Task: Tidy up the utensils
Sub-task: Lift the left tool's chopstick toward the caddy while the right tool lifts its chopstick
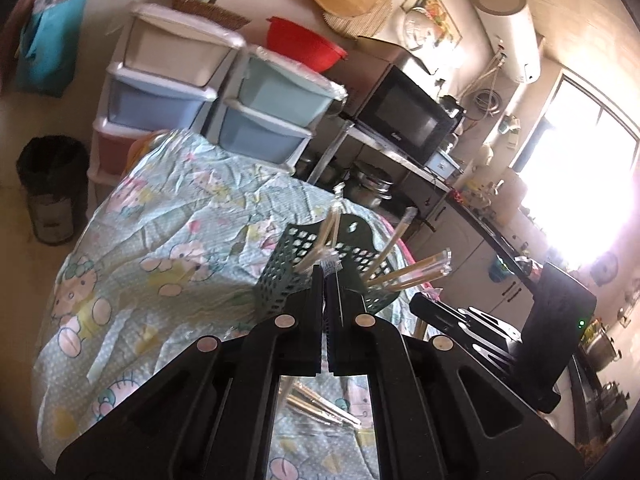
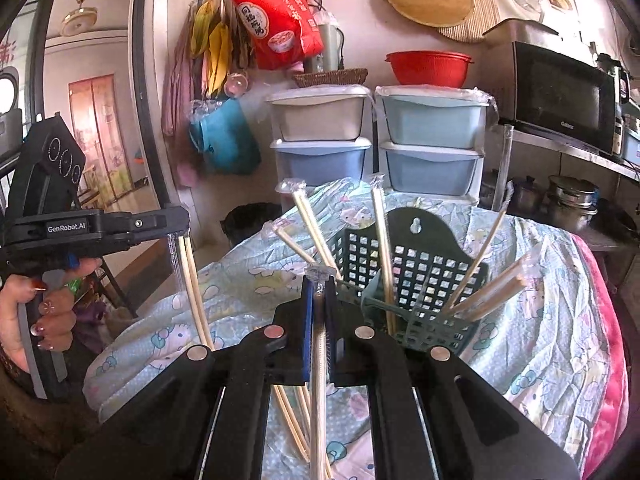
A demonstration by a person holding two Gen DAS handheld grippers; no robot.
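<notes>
A dark green perforated holder (image 2: 416, 276) stands on the cartoon-print tablecloth (image 2: 540, 340), with several wrapped chopstick pairs (image 2: 382, 248) leaning out of it. My right gripper (image 2: 319, 280) is shut on one wrapped chopstick pair (image 2: 319, 344), just in front of the holder. At the left of the right wrist view, my left gripper (image 2: 180, 226) is shut on another wrapped pair (image 2: 192, 292) that hangs down, held up by a hand (image 2: 44, 312). In the left wrist view, the left gripper (image 1: 325, 274) sits close before the holder (image 1: 288, 268), its jaws pinching a clear wrapper tip (image 1: 332, 265). Loose chopsticks (image 2: 290, 420) lie on the cloth.
Stacked plastic drawers (image 2: 434, 140) stand behind the table, a red bowl (image 2: 430, 68) on top. A microwave (image 2: 560, 96) sits on a shelf at the right with pots (image 2: 572, 200) below. A black bin (image 1: 52, 184) stands on the floor. A pink blanket edge (image 2: 608, 360) borders the table.
</notes>
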